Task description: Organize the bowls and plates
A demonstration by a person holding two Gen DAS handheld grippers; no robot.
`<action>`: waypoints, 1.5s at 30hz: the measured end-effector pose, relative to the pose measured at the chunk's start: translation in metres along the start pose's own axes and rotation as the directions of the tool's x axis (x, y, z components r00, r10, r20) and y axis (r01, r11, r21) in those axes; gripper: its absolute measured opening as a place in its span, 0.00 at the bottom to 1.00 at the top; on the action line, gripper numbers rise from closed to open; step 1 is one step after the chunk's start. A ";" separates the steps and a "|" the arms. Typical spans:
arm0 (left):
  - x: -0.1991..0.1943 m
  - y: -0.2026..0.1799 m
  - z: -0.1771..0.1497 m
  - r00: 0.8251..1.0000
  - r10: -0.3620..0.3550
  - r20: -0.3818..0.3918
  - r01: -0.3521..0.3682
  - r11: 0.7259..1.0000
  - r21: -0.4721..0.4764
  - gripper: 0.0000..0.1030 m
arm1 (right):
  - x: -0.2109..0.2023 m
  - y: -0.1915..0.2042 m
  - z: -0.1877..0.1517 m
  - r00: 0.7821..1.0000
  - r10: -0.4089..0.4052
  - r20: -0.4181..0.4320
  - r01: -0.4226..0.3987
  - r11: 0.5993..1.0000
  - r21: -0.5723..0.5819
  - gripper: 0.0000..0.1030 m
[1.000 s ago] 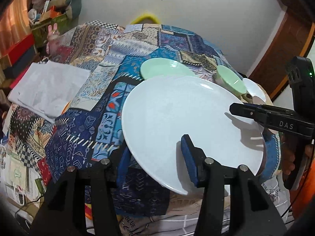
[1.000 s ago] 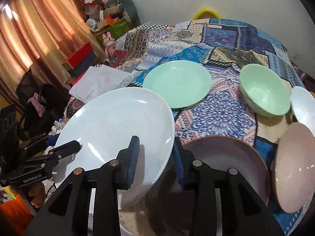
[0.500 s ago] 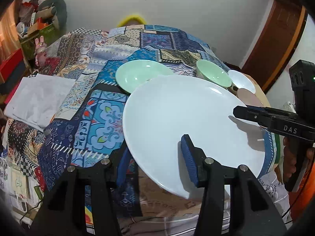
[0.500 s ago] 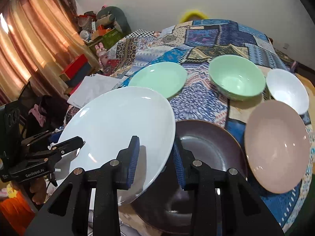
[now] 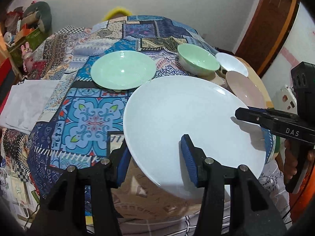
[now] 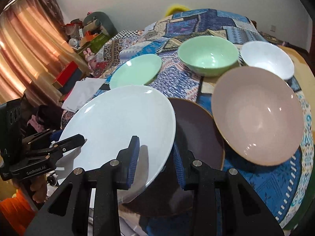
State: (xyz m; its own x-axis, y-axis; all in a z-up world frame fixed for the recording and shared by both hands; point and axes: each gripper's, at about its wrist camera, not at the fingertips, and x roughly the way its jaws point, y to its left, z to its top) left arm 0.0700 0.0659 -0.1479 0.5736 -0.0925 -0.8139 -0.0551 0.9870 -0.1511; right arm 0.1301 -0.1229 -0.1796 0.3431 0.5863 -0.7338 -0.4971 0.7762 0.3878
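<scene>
Both tools are gripping one large white plate point(image 5: 189, 122), which is being held tilted above the near edge of the bed with the patchwork cover point(image 5: 92, 118). The left tool point(image 5: 155, 157) is clamped on the plate's near rim, one blue pad on top and the other underneath. The right tool point(image 6: 155, 157) is clamped on the opposite rim in the same way, one pad above and one below.

Directly beneath and beside the white plate, a dark brown plate point(image 6: 198, 129) is lying on the bed, partly covered by the raised plate. Just beside the brown plate, a pink plate point(image 6: 258, 116) is resting tilted, its edge overlapping the brown plate's rim. Beyond these, a green bowl point(image 6: 208, 55) and a white bowl point(image 6: 267, 59) are sitting side by side, nearly touching. A green plate point(image 5: 122, 69) is lying flat farther left, apart from the bowls and close behind the raised plate's far edge.

A folded white cloth point(image 5: 27, 102) is lying at the bed's left edge. Boxes and soft toys point(image 6: 88, 33) are crowding the corner beside an orange curtain point(image 6: 25, 49).
</scene>
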 end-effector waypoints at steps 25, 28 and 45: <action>0.052 -0.027 -0.001 0.993 -0.025 -0.112 0.031 0.998 0.050 0.48 | -0.003 -0.036 -0.023 0.999 -0.036 -0.008 0.037 0.995 0.091 0.30; 0.057 -0.028 0.000 0.993 -0.024 -0.116 0.030 0.998 0.051 0.48 | -0.004 -0.038 -0.023 0.999 -0.045 -0.008 0.046 0.995 0.094 0.30; 0.073 -0.039 0.001 0.993 0.012 -0.119 0.001 0.994 0.108 0.47 | -0.006 -0.040 -0.022 0.998 -0.062 0.009 0.061 0.994 0.092 0.30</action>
State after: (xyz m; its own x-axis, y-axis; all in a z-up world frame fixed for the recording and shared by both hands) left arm 0.1152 0.0210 -0.2010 0.4716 -0.0958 -0.8766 0.0345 0.9953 -0.0902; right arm 0.1303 -0.1625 -0.2032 0.3804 0.5392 -0.7514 -0.3997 0.8285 0.3922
